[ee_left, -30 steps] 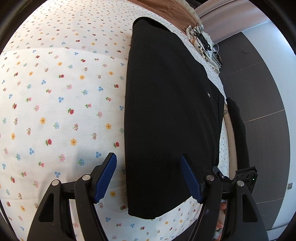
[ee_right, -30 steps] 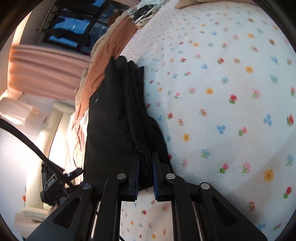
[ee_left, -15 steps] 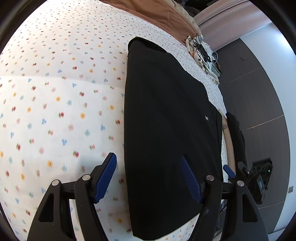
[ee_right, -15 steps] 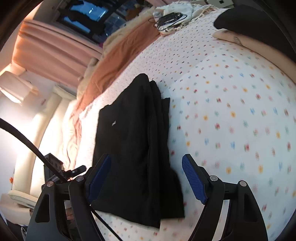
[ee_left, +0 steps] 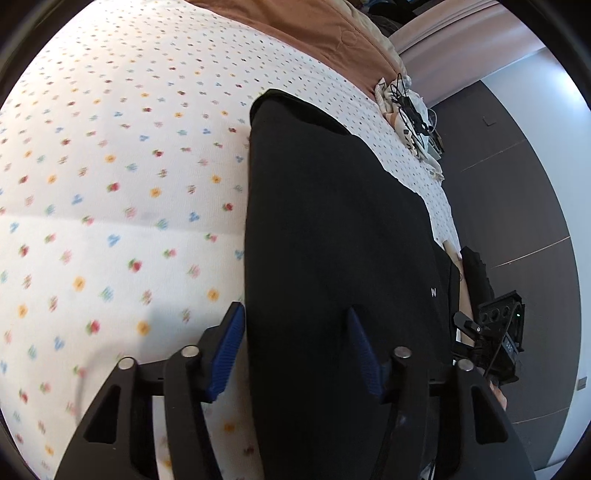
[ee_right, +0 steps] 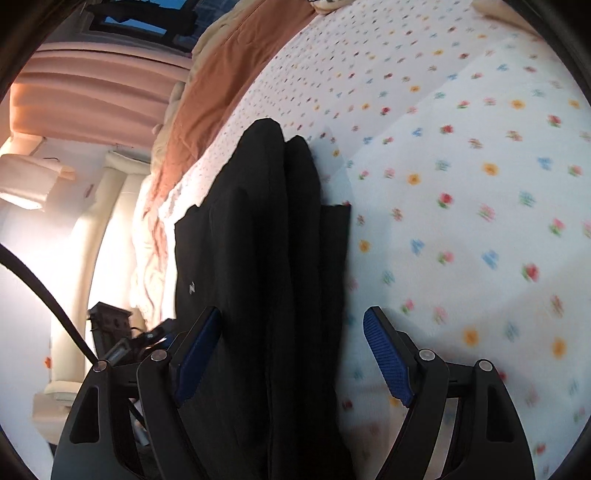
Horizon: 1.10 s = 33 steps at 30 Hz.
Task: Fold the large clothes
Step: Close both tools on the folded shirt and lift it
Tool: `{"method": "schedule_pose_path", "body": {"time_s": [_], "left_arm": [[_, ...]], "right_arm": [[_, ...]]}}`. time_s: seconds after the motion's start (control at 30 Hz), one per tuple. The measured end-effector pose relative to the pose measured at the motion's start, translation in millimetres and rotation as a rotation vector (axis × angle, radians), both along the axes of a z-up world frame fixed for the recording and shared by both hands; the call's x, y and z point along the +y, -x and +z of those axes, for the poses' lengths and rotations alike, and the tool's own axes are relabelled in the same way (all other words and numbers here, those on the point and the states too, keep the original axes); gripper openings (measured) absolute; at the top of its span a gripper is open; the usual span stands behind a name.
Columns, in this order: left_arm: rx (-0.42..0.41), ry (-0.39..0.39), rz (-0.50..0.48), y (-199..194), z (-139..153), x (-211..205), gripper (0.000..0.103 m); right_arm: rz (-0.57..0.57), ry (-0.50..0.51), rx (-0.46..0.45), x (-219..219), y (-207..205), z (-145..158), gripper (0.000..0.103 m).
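A large black fabric garment (ee_left: pixel 332 229) is lying flat on the bed, folded lengthwise into a long narrow strip. A small white logo is showing on its top layer, and several folded layers are lying stacked along one long edge (ee_right: pixel 303 236).

A bedroom in a home is shown. Most of both views is taken up by a bed covered with a white sheet (ee_left: pixel 122 206) printed with small flowers, and a rust-brown blanket (ee_left: pixel 325 33) is bunched along its far edge beside cream bedding (ee_right: pixel 147 236). Pink pleated curtains (ee_right: pixel 92 92) are seen under a window, a padded cream headboard (ee_right: pixel 107 221) stands at one end of the bed, and a dark panelled wall (ee_left: pixel 513 206) runs along one side.
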<state>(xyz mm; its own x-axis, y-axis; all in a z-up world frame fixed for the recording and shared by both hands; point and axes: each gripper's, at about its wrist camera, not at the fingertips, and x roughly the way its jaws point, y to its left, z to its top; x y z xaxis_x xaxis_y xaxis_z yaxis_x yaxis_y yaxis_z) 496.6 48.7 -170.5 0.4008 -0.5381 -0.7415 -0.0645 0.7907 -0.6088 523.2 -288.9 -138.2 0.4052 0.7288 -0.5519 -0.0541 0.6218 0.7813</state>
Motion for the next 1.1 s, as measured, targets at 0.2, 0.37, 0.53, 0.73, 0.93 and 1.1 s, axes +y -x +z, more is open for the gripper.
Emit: {"method": "schedule_pose_path", "body": {"time_s": [0.2, 0.37, 0.53, 0.73, 0.93, 1.1], "left_arm": [[-0.008, -0.030, -0.019, -19.5, 2.6, -12.4, 0.057], [-0.037, -0.061, -0.072, -22.8, 19.0, -27.4, 0.057], [0.025, -0.083, -0.005, -29.6, 2.0, -17.9, 0.057], [0.078, 0.041, 0.042, -29.9, -16.2, -14.4, 0.057], [0.013, 0.047, 0.012, -18.6, 9.2, -23.7, 0.050], [-0.050, 0.073, 0.006, -1.5, 39.9, -17.9, 0.045]], "right_arm": [[0.058, -0.067, 0.014, 15.5, -38.1, -9.0, 0.078], [0.099, -0.056, 0.025, 33.1, -62.3, -15.2, 0.078], [0.068, -0.036, 0.036, 29.3, -63.0, -17.1, 0.041], [0.046, -0.064, -0.010, 28.1, -49.6, -8.7, 0.018], [0.049, -0.055, -0.089, 30.6, -30.1, 15.8, 0.015], [0.047, -0.047, -0.149, 37.5, -8.5, 37.7, 0.015]]}}
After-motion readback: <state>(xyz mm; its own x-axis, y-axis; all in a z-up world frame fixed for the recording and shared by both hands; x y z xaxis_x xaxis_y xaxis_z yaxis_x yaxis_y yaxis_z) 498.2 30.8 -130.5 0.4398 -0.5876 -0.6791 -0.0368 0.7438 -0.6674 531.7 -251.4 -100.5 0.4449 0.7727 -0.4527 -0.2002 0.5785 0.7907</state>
